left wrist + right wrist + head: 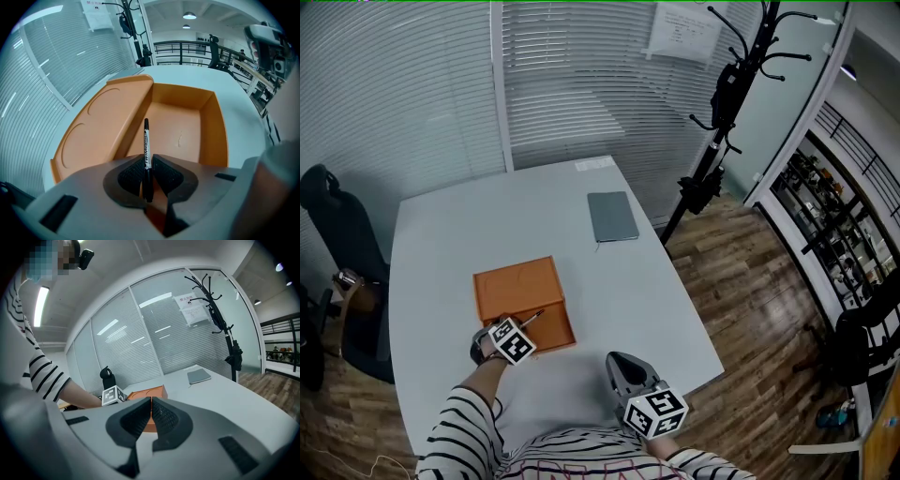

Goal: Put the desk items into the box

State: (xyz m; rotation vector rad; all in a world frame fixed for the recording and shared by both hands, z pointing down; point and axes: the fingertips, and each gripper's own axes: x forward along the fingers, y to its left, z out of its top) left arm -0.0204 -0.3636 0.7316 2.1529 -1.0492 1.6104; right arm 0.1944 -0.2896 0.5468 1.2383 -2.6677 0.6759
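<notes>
The left tongs (pixel 525 326) are clamped on a black marker pen (pixel 146 140), gripping it near its back end. Most of the barrel sticks out forward, pointing into the open compartment of the orange box (pixel 180 136). The box's hinged lid (pixel 101 129) lies flipped flat on the far side, touching the desk (pixel 469 220). I cannot tell whether the pen's tip already touches the box floor or hangs just above it.

Further right, a grey notebook (pixel 612 217) lies on the desk, well apart from the box and not yet packed. The right tongs (pixel 151 401) are pressed together with nothing between them. They are held near the person's body at the desk's near edge.

The main risk, as I judge it, is in the release. The pen is held by one end and tilted, so it may pivot as the tongs part. It could then bounce off a box wall, or roll onto the lid instead of settling inside. The box also looks light, so a nudge from the left tongs against its near wall could slide it.
</notes>
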